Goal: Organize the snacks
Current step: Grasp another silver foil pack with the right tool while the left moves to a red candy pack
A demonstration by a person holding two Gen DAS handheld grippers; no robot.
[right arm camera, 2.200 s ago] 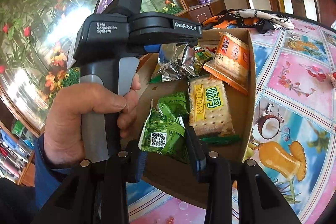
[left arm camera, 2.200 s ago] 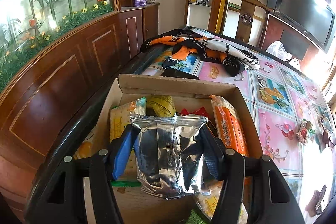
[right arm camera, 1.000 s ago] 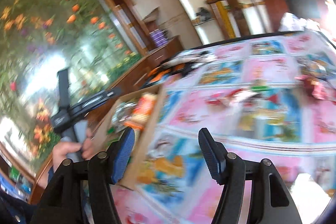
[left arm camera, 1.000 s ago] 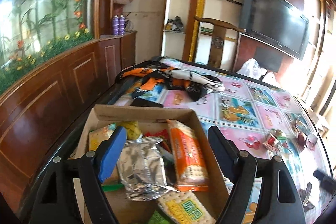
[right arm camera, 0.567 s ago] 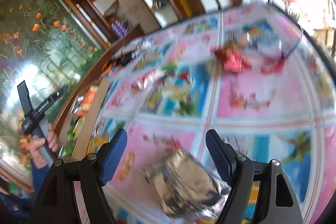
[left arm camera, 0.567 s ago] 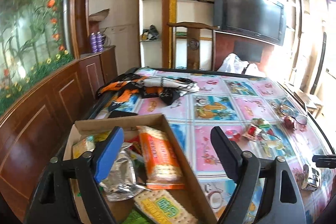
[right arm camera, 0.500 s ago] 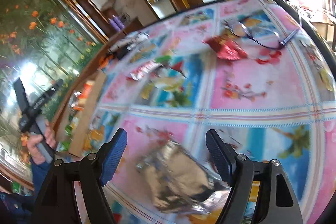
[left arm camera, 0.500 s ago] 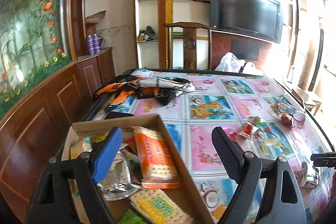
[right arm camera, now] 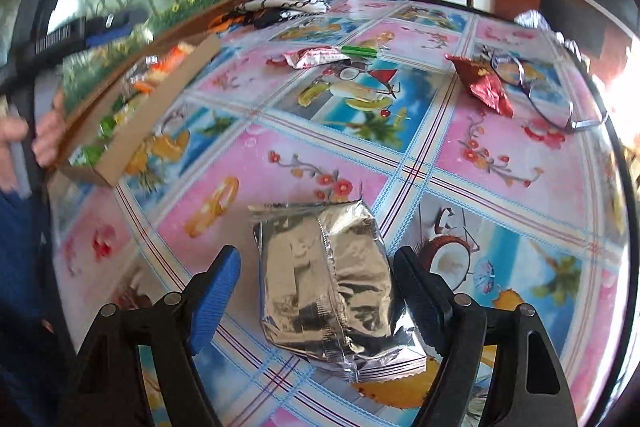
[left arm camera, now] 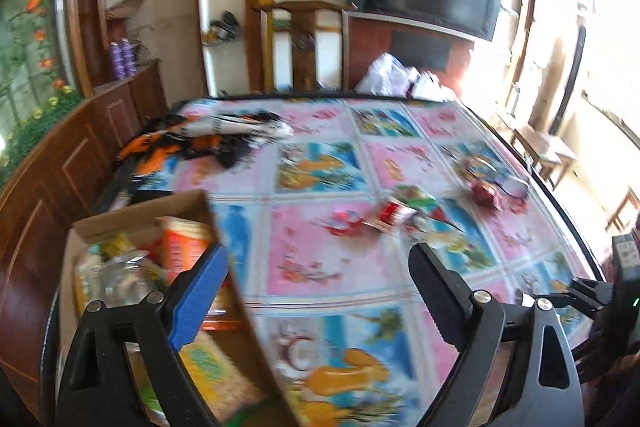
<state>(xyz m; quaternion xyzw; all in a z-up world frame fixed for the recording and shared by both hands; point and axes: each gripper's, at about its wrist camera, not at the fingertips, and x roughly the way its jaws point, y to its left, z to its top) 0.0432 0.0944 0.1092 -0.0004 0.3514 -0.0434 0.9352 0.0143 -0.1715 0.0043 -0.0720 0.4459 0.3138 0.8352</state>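
Note:
A silver foil packet (right arm camera: pixel 332 279) lies flat on the flowered tablecloth (right arm camera: pixel 500 163), between the fingers of my right gripper (right arm camera: pixel 318 257). That gripper is open, with a gap at the blue left pad. My left gripper (left arm camera: pixel 318 259) hangs over the tablecloth by the right wall of the cardboard box (left arm camera: pixel 140 211); its jaws are opening and nothing is between them. The box holds a silver packet (left arm camera: pixel 120 275), an orange cracker pack (left arm camera: pixel 180 247) and a yellow cracker pack (left arm camera: pixel 212 367). A red-and-white packet (right arm camera: pixel 316 57) and a red foil packet (right arm camera: pixel 484 87) lie loose further back.
A pair of glasses (right arm camera: pixel 536 87) rests beside the red foil packet near the table's right edge. An orange, black and white scarf (left arm camera: pixel 208 139) lies at the far left corner. A wooden chair (left arm camera: pixel 304 43) stands behind the table. A hand (right arm camera: pixel 44 135) holds the left gripper beside the box.
My left gripper swung right, away from the box and over the cloth, and its jaws widened. My right gripper sank toward the silver packet, which now sits between its fingers.

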